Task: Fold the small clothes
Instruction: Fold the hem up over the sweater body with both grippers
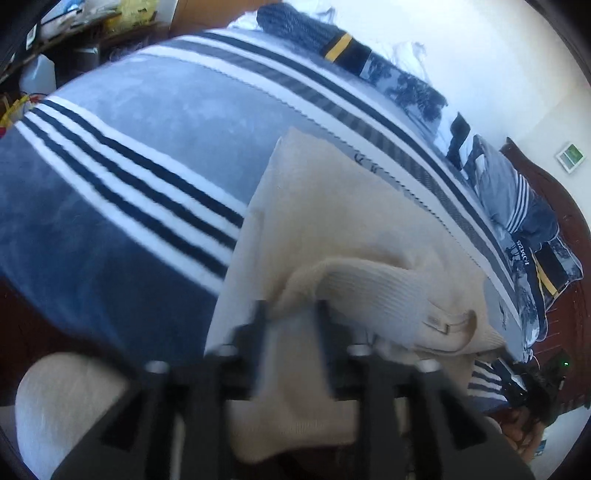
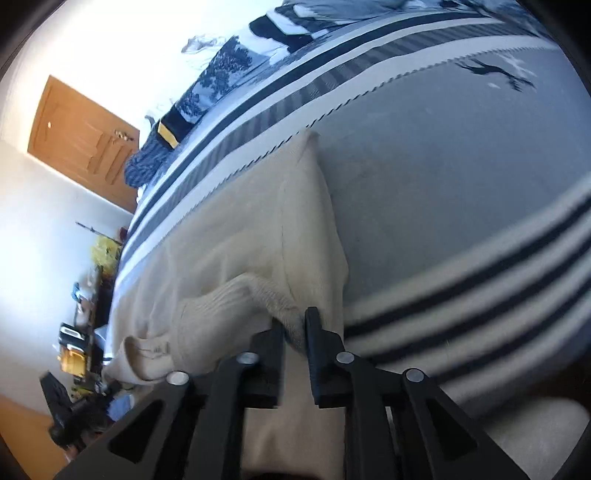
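Note:
A cream knitted sweater (image 1: 332,221) lies on a grey and blue striped bed cover (image 1: 129,129). Its ribbed collar with a small label (image 1: 436,323) is folded over near the middle. My left gripper (image 1: 291,314) is shut on a bunched fold of the sweater near one shoulder. In the right wrist view the same sweater (image 2: 240,229) spreads away from me, and my right gripper (image 2: 295,325) is shut on a fold of it beside the ribbed collar (image 2: 207,317). Both grippers hold the cloth slightly raised off the bed.
Patterned pillows (image 1: 517,199) and a dark folded blanket (image 1: 306,29) line the bed's far side. A wooden door (image 2: 85,140) and a cluttered desk (image 2: 85,325) stand beyond the bed. A wooden headboard (image 1: 546,177) is at the right.

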A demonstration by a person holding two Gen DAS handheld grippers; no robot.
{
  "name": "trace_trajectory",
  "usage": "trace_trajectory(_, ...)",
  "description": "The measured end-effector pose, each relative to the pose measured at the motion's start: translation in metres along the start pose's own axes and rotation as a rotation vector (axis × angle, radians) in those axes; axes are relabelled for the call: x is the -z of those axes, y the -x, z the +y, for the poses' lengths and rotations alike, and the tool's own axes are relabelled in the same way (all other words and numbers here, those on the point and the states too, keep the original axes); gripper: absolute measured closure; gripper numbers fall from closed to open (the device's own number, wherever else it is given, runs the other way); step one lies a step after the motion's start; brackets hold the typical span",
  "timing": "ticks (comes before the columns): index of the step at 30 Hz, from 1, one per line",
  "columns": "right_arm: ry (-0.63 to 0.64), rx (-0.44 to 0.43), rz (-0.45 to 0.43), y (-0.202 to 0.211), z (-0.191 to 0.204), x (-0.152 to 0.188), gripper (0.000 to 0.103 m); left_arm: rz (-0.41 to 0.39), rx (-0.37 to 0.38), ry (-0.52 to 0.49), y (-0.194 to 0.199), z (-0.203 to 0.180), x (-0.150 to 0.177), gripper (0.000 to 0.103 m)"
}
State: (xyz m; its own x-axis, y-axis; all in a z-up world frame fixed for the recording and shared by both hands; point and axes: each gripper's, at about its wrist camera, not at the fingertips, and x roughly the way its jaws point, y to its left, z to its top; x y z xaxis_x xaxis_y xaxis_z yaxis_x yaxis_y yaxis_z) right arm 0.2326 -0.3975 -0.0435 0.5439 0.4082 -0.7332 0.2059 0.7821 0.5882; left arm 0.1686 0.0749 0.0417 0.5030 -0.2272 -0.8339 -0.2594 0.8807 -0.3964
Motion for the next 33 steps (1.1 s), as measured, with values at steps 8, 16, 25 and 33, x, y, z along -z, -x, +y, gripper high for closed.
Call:
trace_trajectory(8, -0.121, -0.184, 0.084, 0.025, -0.001, 0.037, 0.031, 0.112, 0.141, 0.133, 0.005, -0.005, 0.001, 0.042)
trace_trajectory(16, -0.438, -0.173, 0.150, -0.018, -0.005, 0.002, 0.020, 0.222, 0.093, 0.419, -0.033, -0.004, -0.054, 0.032)
trace_trajectory(25, -0.445, 0.048, 0.235, -0.051, -0.003, -0.030, 0.056, 0.253, -0.055, 0.569, -0.048, 0.022, -0.051, 0.038)
trace_trajectory(33, -0.250, 0.011, 0.193, -0.020, -0.021, 0.018, 0.094, 0.229, 0.059, 0.511, -0.032, 0.047, 0.002, 0.077)
